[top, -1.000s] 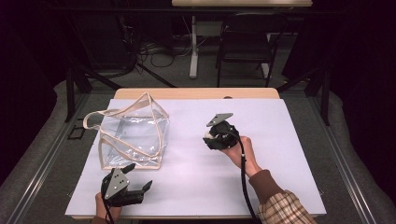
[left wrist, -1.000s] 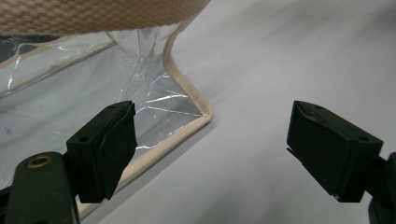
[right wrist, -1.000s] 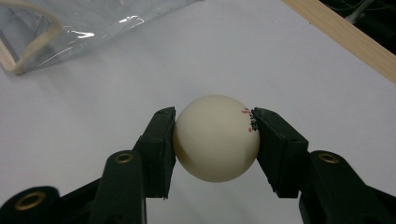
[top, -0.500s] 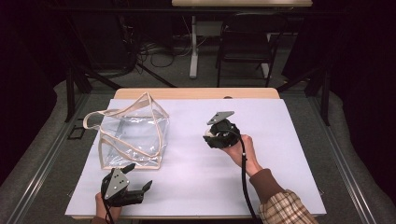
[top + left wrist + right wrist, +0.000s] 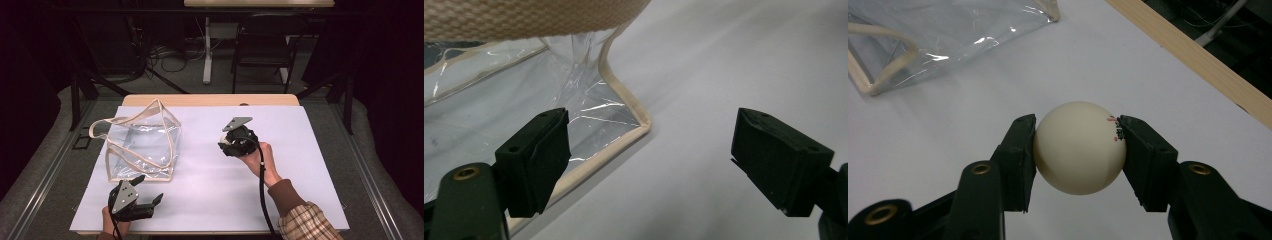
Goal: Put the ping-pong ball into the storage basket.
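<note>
your right gripper [image 5: 1078, 145] is clamped on a small cream-white ball with tiny red and black print [image 5: 1079, 147], one black pad on each side at its widest line. that is the place to hold it: a smooth, round, hard-looking shell like this probably weighs almost nothing and will likely squirt out if the pads ride above or below the middle. it looks thin-walled, so i'd judge it can dent under a hard squeeze; hold it firmly enough to keep it, no more. it hangs above the white table cover [image 5: 210, 200], right of the bag and apart from it.

your left gripper [image 5: 651, 165] stands wide open with nothing between the jaws, resting low at the near corner of the clear plastic tote bag with beige webbing trim and handles [image 5: 141, 145]. the bag is soft and floppy; the film is slick and creases, so take it by the stitched beige edge or a handle rather than the clear panel.

the right gripper view gives you the grip itself: both pads on the ball, the print by one pad, the wooden table edge [image 5: 1193, 60] beyond. in the high view the ball shows as little more than a pale sliver at the gripper [image 5: 235, 143], but there you get the layout: bag at the left, its mouth propped up by the handles, and your two hands well apart. the left gripper view adds the bag's near corner [image 5: 641, 122] lying just ahead of the left-hand jaw, with a strap [image 5: 534, 17] crossing overhead.
</note>
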`<control>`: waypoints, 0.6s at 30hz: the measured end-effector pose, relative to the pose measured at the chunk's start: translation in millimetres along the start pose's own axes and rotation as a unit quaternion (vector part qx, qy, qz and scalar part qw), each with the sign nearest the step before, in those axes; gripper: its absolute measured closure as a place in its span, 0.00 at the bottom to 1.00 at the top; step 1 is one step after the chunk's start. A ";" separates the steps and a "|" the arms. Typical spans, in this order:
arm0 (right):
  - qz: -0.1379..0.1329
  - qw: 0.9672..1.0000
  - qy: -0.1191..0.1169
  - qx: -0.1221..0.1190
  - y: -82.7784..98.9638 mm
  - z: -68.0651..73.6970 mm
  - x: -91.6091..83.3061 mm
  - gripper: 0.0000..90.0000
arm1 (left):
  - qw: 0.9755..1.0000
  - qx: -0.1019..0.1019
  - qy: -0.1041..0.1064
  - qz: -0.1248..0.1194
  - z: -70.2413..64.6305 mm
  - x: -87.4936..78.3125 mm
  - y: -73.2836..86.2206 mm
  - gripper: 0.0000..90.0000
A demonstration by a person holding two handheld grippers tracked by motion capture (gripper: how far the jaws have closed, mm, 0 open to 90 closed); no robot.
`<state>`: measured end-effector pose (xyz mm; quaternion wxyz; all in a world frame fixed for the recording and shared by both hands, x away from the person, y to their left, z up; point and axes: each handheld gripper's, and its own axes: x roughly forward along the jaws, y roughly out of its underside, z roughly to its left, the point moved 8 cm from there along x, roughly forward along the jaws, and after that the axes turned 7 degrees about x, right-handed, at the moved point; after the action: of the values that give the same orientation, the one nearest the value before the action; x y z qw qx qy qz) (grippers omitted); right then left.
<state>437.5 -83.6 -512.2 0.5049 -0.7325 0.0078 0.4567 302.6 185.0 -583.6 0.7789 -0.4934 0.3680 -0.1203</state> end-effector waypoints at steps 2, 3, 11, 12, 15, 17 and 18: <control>0.001 1.000 -0.001 0.001 -0.7 -0.5 -0.8 0.56 | 1.000 -0.001 0.000 0.000 -0.1 0.1 0.0 0.18; 0.001 1.000 0.000 0.002 -1.1 -0.7 -1.1 0.56 | 1.000 -0.001 0.000 0.000 -0.2 0.1 0.0 0.18; 0.004 1.000 0.002 -0.002 -4.7 -0.8 -4.6 0.56 | 1.000 -0.002 0.000 -0.001 -0.2 0.2 -0.1 0.18; 0.004 1.000 0.003 -0.004 -5.4 -1.1 -5.2 0.56 | 1.000 -0.002 0.000 0.000 -0.3 0.3 0.0 0.18; 0.004 1.000 0.002 -0.003 -7.2 -1.2 -6.9 0.56 | 1.000 -0.001 0.000 0.000 0.0 0.5 0.1 0.18; 0.004 1.000 -0.002 -0.003 -8.4 -0.8 -7.9 0.56 | 1.000 -0.001 0.001 0.000 0.0 0.5 0.1 0.18; 0.003 1.000 -0.002 -0.005 -8.9 -0.7 -8.3 0.56 | 1.000 -0.001 0.000 0.000 0.0 0.5 0.1 0.18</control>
<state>437.3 -83.5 -500.0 0.4999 -0.7340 0.0072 0.4596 302.9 184.8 -583.9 0.7782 -0.4942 0.3683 -0.1205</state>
